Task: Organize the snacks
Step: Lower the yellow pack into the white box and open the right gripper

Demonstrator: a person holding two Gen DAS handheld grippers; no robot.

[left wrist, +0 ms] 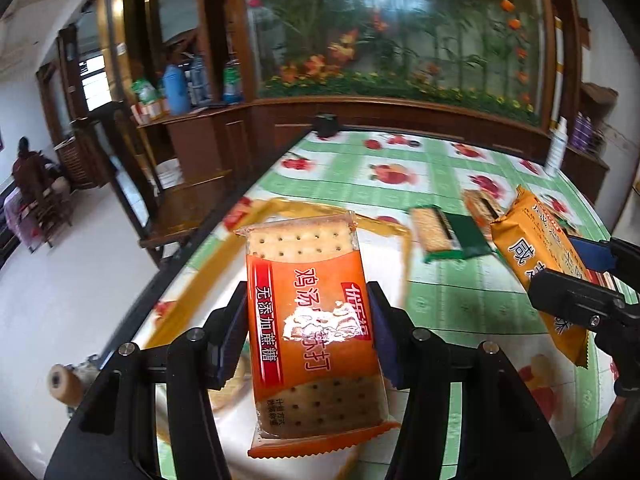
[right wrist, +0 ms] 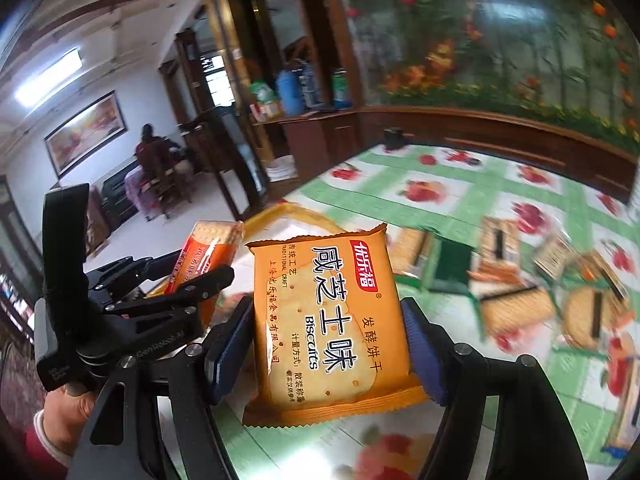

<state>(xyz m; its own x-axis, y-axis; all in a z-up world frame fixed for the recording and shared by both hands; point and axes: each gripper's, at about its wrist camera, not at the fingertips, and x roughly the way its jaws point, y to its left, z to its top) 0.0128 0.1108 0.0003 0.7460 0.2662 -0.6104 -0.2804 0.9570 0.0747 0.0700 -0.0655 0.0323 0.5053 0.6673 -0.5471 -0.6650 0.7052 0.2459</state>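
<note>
The left gripper point(left wrist: 308, 320) clamps an orange cracker packet point(left wrist: 312, 320) upright between its half-open jaws above the table point(left wrist: 440, 168), while the right gripper point(right wrist: 328, 336) likewise pinches a yellow biscuit packet point(right wrist: 328, 320).

Two grippers, each clamping one packet: an orange soda cracker packet point(left wrist: 312, 320) and a yellow-orange cheese biscuit packet point(right wrist: 332, 320). One yellow tray point(left wrist: 280, 210). One green-wrapped biscuit packet point(left wrist: 448, 234). Further loose packets lie blurred, uncountable.

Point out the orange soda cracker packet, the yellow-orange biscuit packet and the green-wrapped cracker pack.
Orange soda cracker packet point(left wrist: 316, 320): left wrist view, label middle.
Yellow-orange biscuit packet point(right wrist: 328, 320): right wrist view, front middle.
Green-wrapped cracker pack point(left wrist: 468, 236): left wrist view, green wrapper.
</note>
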